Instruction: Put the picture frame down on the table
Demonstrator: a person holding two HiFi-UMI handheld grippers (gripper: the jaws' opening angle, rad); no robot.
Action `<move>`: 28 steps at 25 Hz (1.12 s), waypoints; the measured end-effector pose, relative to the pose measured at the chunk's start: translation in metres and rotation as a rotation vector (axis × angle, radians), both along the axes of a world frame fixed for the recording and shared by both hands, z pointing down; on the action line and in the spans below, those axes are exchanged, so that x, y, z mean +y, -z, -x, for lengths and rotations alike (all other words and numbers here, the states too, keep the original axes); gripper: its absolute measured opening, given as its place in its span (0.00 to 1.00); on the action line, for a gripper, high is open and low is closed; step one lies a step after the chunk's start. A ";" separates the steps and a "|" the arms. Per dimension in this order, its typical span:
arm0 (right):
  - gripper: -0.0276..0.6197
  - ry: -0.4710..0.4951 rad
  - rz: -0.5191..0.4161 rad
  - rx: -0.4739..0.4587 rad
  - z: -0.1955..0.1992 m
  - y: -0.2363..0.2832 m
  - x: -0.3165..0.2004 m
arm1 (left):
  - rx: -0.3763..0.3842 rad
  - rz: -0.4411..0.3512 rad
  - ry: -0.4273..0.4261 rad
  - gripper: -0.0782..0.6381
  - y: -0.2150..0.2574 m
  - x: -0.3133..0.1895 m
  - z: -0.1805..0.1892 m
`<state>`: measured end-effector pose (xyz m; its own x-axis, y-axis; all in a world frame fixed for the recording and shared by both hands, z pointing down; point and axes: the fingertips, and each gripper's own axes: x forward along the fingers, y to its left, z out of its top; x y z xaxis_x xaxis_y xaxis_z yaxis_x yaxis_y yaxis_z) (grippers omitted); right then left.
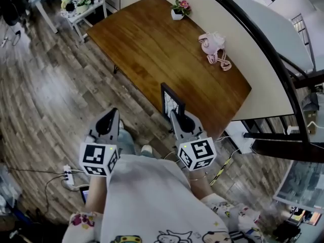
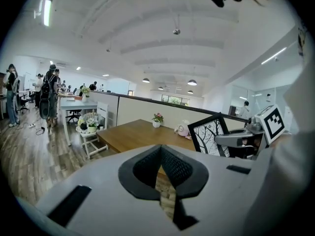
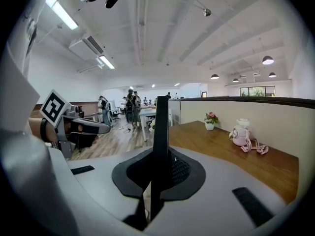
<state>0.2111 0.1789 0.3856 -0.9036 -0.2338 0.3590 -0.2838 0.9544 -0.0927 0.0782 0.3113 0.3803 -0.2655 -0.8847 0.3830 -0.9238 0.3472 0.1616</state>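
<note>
You'll find no readable words or numbers here. The left marker cube (image 1: pixel 99 159) and right marker cube (image 1: pixel 197 153) bear only square patterns (no letters).

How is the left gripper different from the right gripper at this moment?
The right gripper is shut on the picture frame, held upright on edge; the left gripper is shut on nothing. The right gripper is nearer the wooden table than the left gripper, which is over the floor. Both point forward, slightly down.

Pale partition wall (image 1: pixel 230 16), wood-plank floor (image 1: pixel 50 95)
</note>
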 end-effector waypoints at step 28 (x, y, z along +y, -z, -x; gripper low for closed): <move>0.08 -0.208 -0.002 0.084 0.165 -0.007 -0.022 | 0.021 0.030 -0.147 0.11 -0.009 -0.024 0.212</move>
<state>0.0458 0.1571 0.3926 -0.8030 -0.4128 0.4299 -0.4810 0.8748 -0.0584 -0.1334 0.2874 0.3890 -0.1255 -0.9016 0.4139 -0.9617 0.2131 0.1726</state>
